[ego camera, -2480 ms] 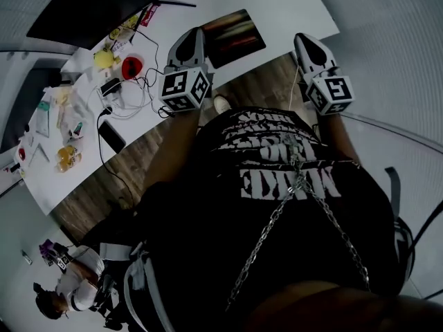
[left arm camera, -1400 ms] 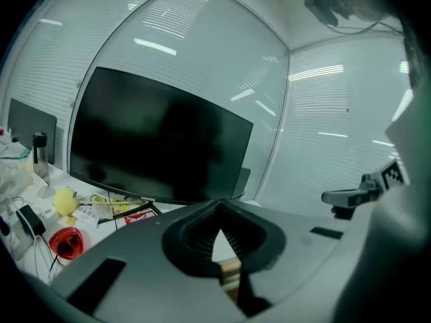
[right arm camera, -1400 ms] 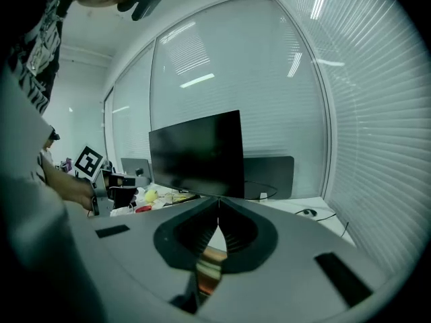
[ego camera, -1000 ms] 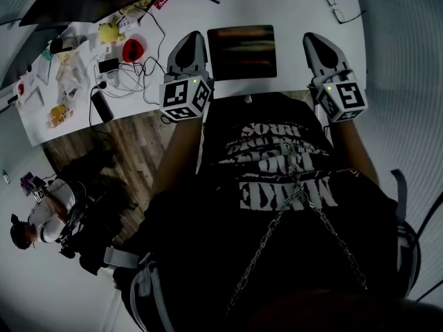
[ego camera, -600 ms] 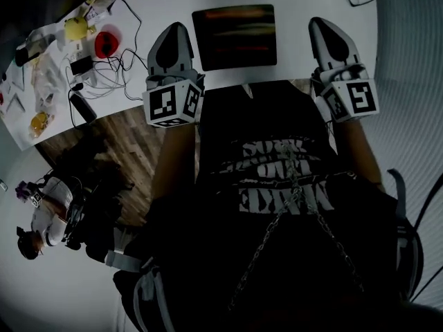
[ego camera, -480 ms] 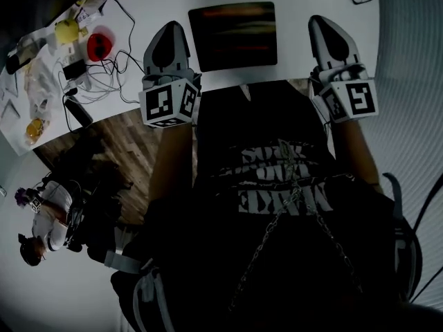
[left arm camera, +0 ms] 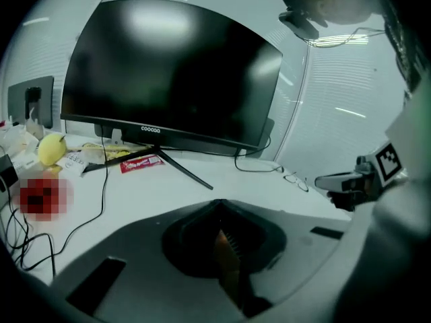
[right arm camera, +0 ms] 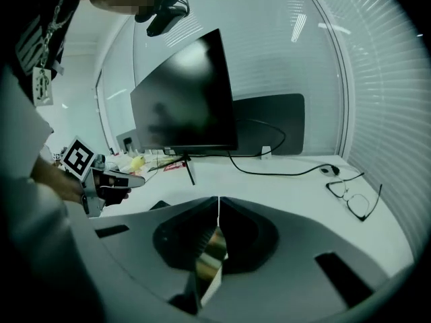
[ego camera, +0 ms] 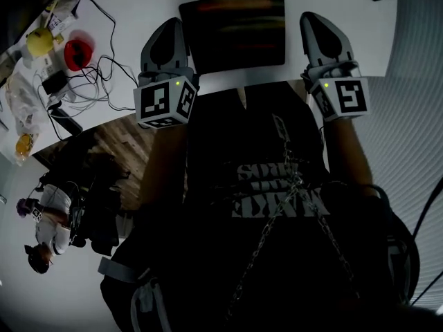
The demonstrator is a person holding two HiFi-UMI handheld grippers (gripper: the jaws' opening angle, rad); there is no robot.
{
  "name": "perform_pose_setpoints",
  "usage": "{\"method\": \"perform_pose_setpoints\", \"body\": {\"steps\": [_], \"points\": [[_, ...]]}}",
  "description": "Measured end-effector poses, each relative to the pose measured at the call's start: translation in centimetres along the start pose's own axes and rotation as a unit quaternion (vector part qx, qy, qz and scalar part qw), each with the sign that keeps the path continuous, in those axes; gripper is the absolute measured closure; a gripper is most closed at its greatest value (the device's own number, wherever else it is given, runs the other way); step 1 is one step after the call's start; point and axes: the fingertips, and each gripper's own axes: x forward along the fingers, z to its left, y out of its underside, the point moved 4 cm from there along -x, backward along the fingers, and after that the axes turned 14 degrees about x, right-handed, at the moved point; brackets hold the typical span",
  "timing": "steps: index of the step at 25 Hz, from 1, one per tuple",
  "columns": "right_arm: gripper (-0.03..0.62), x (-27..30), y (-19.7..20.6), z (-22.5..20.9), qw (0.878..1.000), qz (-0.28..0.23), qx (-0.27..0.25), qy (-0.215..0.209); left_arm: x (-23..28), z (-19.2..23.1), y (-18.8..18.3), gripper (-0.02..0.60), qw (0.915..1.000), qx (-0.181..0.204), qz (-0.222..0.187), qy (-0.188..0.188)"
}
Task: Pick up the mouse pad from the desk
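The mouse pad [ego camera: 232,32] is a dark rectangle with faint coloured streaks, lying flat on the white desk [ego camera: 131,5] near its front edge. My left gripper [ego camera: 168,25] hovers just left of the pad and my right gripper [ego camera: 313,19] just right of it, both pointing away from me and tilted down. Neither touches the pad. In the left gripper view the left gripper's [left arm camera: 217,204] jaws meet with nothing between them. The right gripper [right arm camera: 217,200] is shut the same way in its own view. Both gripper views miss the pad.
A large dark monitor [left arm camera: 168,73] stands at the back of the desk. Cables [ego camera: 104,75], a red object [ego camera: 76,50] and a yellow item [ego camera: 39,41] clutter the left side. Glasses [right arm camera: 353,197] lie at the right. A person [ego camera: 48,220] sits on the floor at lower left.
Both grippers have come down toward the desk and now flank the mouse pad more closely. Their jaws stayed shut and empty. The pad has not moved.
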Motion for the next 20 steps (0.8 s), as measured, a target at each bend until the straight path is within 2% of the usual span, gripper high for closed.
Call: {"method": "perform_pose_setpoints", "body": {"steps": [3,8,11,20], "points": [[0.591,0.9,2.6,-0.9,0.999,0.022,-0.025,0.012,1.1,-0.2,1.8,0.574,0.9996,0.001,0.029,0.004],[0.588,2.0,5.9,-1.7,0.997,0.073,-0.014,0.024,2.7,-0.8,4.1,0.552,0.9971,0.016,0.070,0.024],[0.523,2.5,7.1,-2.2,0.995,0.098,0.000,0.024,3.3,-1.3,5.2,0.467,0.9939,0.020,0.101,0.039],[0.414,4.5,9.9,-2.7,0.984,0.171,0.020,0.036,4.2,-2.3,6.4,0.377,0.9864,0.050,0.148,0.050]]}}
